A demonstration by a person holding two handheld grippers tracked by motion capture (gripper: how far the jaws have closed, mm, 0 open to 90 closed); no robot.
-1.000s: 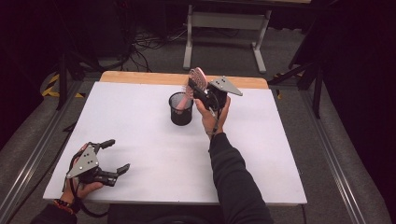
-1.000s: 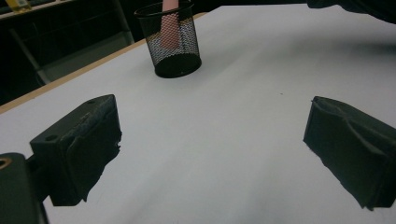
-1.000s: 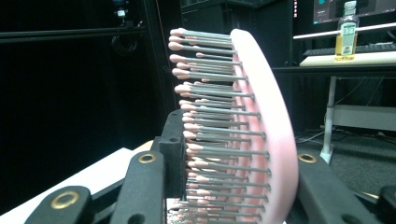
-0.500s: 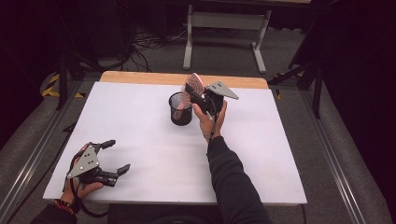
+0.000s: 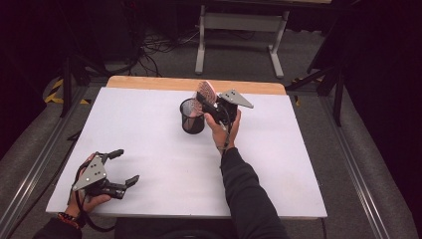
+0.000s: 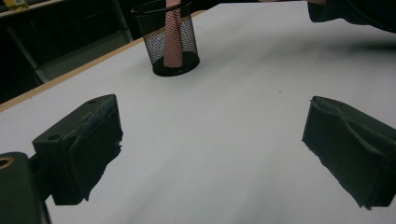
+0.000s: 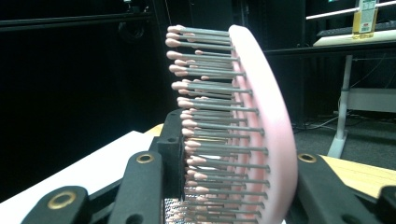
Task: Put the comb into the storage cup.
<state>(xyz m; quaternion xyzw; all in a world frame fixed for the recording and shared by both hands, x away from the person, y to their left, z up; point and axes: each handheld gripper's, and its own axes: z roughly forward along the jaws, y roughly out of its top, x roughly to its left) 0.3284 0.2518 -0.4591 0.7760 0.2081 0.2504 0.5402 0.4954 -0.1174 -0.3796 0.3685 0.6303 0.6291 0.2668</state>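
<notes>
A pink hairbrush (image 5: 205, 91) with metal bristles stands upright, its handle (image 6: 173, 39) down inside a black mesh cup (image 5: 191, 119) at the table's far middle. My right gripper (image 5: 205, 102) is shut on the brush's head just above the cup's rim. In the right gripper view the bristled head (image 7: 261, 116) rises between the two jaws. My left gripper (image 5: 127, 166) rests open near the front left corner, nothing between its pads (image 6: 88, 140), and it faces the cup (image 6: 170, 46) from a distance.
The white tabletop (image 5: 149, 144) has a wooden strip (image 5: 149, 82) along its far edge. Behind the table, a metal stand (image 5: 239, 22) and cables lie on the dark floor. A person's sleeve (image 5: 249, 194) crosses the front middle.
My right gripper has sunk a little and shifted slightly left with the hairbrush, bringing it lower over the cup. The left gripper has stayed in place.
</notes>
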